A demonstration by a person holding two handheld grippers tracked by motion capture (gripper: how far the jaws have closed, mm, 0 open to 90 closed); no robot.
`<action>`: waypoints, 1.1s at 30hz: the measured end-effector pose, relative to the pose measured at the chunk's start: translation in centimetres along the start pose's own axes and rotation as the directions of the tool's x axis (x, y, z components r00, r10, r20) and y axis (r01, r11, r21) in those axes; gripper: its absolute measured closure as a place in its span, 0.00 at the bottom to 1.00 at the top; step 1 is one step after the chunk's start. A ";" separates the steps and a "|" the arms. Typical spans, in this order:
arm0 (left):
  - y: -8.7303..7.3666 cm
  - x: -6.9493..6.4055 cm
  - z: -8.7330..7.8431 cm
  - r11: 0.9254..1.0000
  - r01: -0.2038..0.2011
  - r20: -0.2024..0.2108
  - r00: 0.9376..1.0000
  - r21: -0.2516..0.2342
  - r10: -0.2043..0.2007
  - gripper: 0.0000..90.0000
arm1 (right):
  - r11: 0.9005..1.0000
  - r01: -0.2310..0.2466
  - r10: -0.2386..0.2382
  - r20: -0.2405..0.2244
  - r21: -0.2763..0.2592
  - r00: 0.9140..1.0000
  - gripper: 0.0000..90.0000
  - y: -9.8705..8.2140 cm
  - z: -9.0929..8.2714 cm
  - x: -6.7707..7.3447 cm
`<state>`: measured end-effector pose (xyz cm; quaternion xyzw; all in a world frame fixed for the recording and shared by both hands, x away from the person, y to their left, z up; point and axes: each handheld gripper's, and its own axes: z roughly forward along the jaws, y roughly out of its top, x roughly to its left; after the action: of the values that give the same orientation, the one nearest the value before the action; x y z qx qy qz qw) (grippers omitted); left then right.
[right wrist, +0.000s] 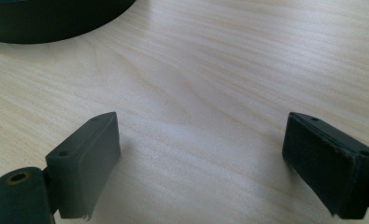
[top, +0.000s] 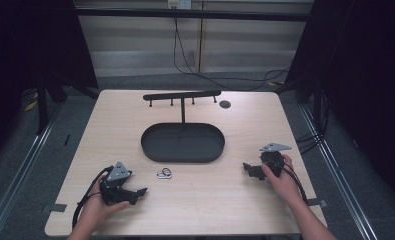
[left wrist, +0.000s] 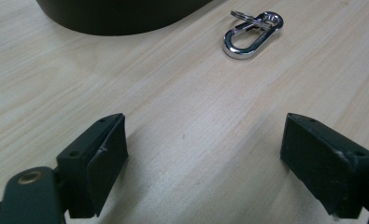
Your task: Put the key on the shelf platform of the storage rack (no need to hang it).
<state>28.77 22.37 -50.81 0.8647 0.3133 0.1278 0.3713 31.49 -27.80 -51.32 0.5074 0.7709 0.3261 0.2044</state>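
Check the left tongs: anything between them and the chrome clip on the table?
Nothing visible. The left tongs stand open over bare wood, and the chrome clip lies ahead of them on the table, apart from the black oval tray beside it. The stretch between holds no object.

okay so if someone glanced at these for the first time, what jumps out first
Probably the black oval tray at the middle of the wooden table, with a black hook rack standing behind it. Next, the shiny silver clip lying just in front of the tray, between the open left gripper and open right gripper.
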 end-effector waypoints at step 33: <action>9.9 -3.0 3.5 0.910 -0.125 0.132 0.988 0.394 0.078 0.39 | 1.000 -0.001 0.001 0.000 0.001 1.000 0.12 0.0 0.0 0.0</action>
<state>32.46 13.26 -46.00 0.9433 0.2660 0.0306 0.1960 31.49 -27.80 -51.32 0.5078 0.7709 0.3261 0.2040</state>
